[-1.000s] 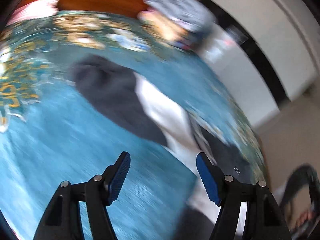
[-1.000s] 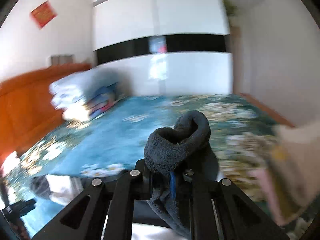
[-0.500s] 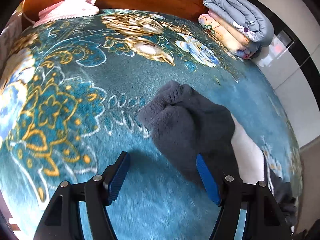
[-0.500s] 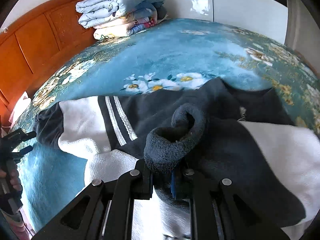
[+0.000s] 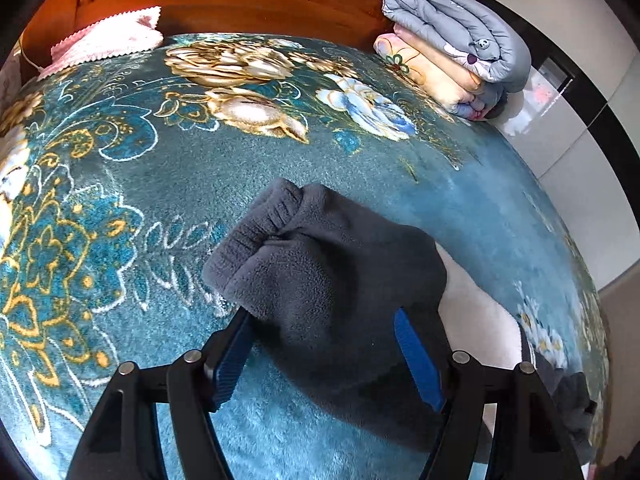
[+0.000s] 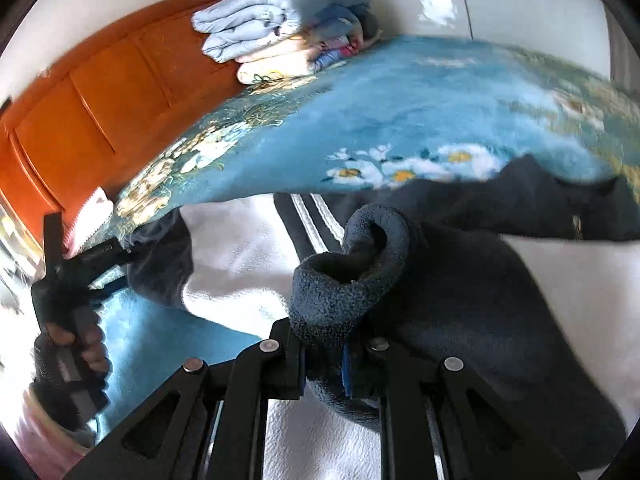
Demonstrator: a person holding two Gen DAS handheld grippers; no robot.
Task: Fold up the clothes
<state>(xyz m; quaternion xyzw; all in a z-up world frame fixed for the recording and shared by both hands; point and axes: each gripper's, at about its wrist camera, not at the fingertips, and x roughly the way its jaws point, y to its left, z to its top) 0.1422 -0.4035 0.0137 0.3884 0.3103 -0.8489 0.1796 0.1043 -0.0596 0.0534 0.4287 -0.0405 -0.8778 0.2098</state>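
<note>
A grey and white fleece garment (image 6: 248,256) lies spread on the blue floral bed cover (image 5: 120,184). In the left wrist view its grey sleeve cuff (image 5: 320,264) lies between my left gripper's (image 5: 326,354) open blue-padded fingers, which sit around the sleeve without pinching it. My right gripper (image 6: 324,364) is shut on the other grey sleeve cuff (image 6: 348,272), which curls up above the jaws over the garment's body. The left gripper also shows in the right wrist view (image 6: 100,256) at the far sleeve, held by a gloved hand.
A stack of folded quilts (image 5: 452,48) sits by the orange wooden headboard (image 6: 100,96). A pink cloth (image 5: 108,40) lies at the bed's head corner. White wardrobe doors (image 5: 580,128) stand beyond the bed.
My left gripper moved forward so the grey cuff now lies between its fingers. My right gripper carried its held cuff lower and closer over the garment.
</note>
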